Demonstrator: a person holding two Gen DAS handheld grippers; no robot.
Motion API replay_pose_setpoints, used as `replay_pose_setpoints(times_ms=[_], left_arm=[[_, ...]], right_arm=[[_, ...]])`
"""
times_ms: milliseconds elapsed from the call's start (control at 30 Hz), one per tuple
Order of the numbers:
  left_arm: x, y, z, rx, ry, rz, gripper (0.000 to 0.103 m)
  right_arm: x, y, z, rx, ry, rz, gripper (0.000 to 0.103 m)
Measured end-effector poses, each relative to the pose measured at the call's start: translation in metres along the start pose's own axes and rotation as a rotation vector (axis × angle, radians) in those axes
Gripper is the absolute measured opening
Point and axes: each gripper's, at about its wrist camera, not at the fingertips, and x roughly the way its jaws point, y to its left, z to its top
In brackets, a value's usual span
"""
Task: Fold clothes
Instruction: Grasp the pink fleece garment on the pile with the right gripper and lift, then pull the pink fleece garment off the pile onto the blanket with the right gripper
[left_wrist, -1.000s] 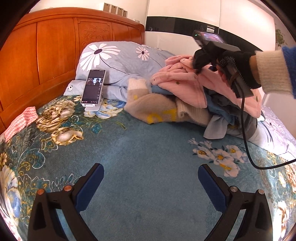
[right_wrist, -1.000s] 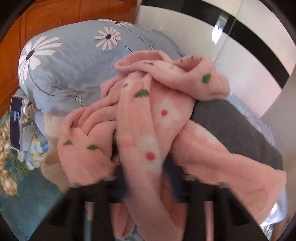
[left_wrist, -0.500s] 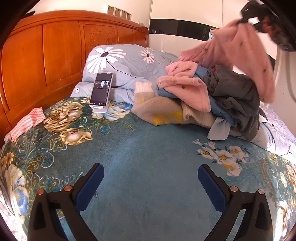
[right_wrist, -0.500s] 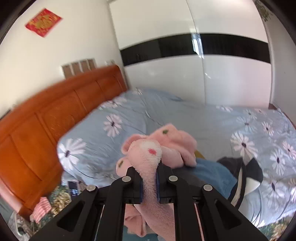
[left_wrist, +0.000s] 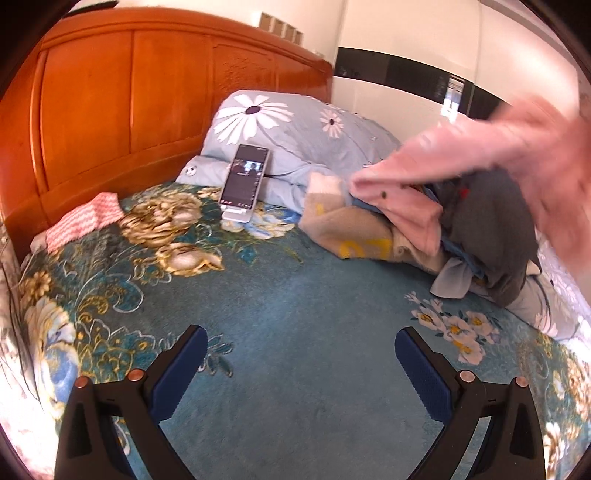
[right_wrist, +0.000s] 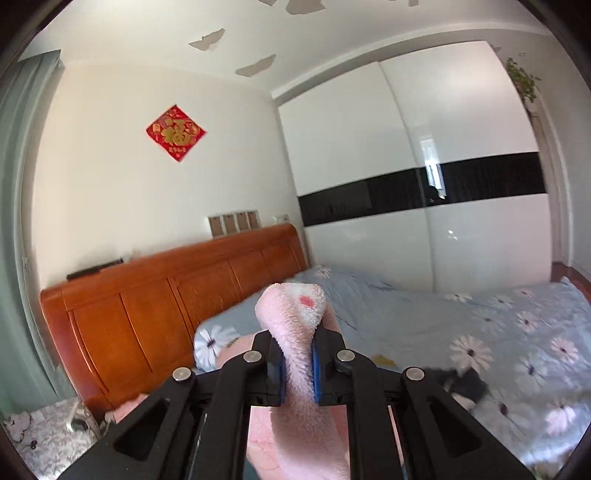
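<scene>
Hanging from the right gripper (right_wrist: 296, 363), the pink fleece (right_wrist: 295, 321) is pinched tight between its blue pads; half a second ago the pile sat just below the gripper, now the garment is raised higher and the view looks across the room. From the left wrist, the fleece (left_wrist: 517, 147) blurs over the clothes pile (left_wrist: 424, 229), having swung lower and leftward. The left gripper (left_wrist: 301, 365) stays spread wide and empty over the blanket (left_wrist: 295, 295). The phone (left_wrist: 245, 179) leans on the pillow (left_wrist: 288, 122) as before.

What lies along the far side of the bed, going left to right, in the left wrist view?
Pink-and-white checked cloth → phone on its stand → beige garment with yellow letters → dark grey garment.
</scene>
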Motion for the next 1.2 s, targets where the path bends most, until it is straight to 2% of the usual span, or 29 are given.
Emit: replay_pose_setpoints(times_ms=[100,167,267,400,467,567,667,767,867,900,933,1033,1100,1200], left_arm=[[0.001,0.003,-0.002,-0.007,0.017,0.002,0.103],[0.001,0.001,-0.002,0.007,0.028,-0.005,0.103],[0.0,-0.005,-0.004,0.042,0.043,-0.016,0.103],[-0.003,-0.01,-0.004,0.073,0.047,-0.033,0.103],[-0.005,-0.009,-0.004,0.066,0.044,-0.036,0.103],[-0.006,-0.002,-0.002,0.032,0.044,-0.036,0.103],[-0.005,0.003,-0.002,0.005,0.06,-0.028,0.103],[-0.004,0.003,-0.004,0.009,0.067,-0.026,0.103],[-0.004,-0.003,-0.005,0.035,0.067,-0.03,0.103],[-0.004,-0.004,-0.006,0.044,0.069,-0.031,0.103],[-0.003,-0.006,-0.006,0.053,0.072,-0.03,0.103],[0.0,-0.009,-0.007,0.065,0.086,-0.03,0.103],[0.003,-0.012,-0.008,0.068,0.097,-0.033,0.103],[0.005,-0.015,-0.01,0.078,0.105,-0.036,0.103]], right_arm=[[-0.057,-0.017,-0.041,0.001,0.059,-0.115,0.01],[-0.087,-0.038,-0.074,0.052,0.115,-0.207,0.01],[-0.119,-0.084,-0.14,0.195,0.25,-0.407,0.011],[-0.138,-0.151,-0.24,0.395,0.439,-0.633,0.011],[-0.152,-0.183,-0.293,0.508,0.532,-0.762,0.011],[-0.168,-0.208,-0.351,0.67,0.621,-0.901,0.011],[-0.188,-0.219,-0.373,0.713,0.684,-0.932,0.011],[-0.18,-0.216,-0.369,0.65,0.726,-0.934,0.015],[-0.169,-0.211,-0.346,0.542,0.752,-0.922,0.029],[-0.166,-0.208,-0.337,0.507,0.76,-0.926,0.039],[-0.165,-0.205,-0.329,0.478,0.765,-0.93,0.044],[-0.155,-0.191,-0.306,0.42,0.741,-0.914,0.051],[-0.14,-0.181,-0.295,0.405,0.703,-0.863,0.057],[-0.082,-0.168,-0.296,0.478,0.654,-0.662,0.058]])
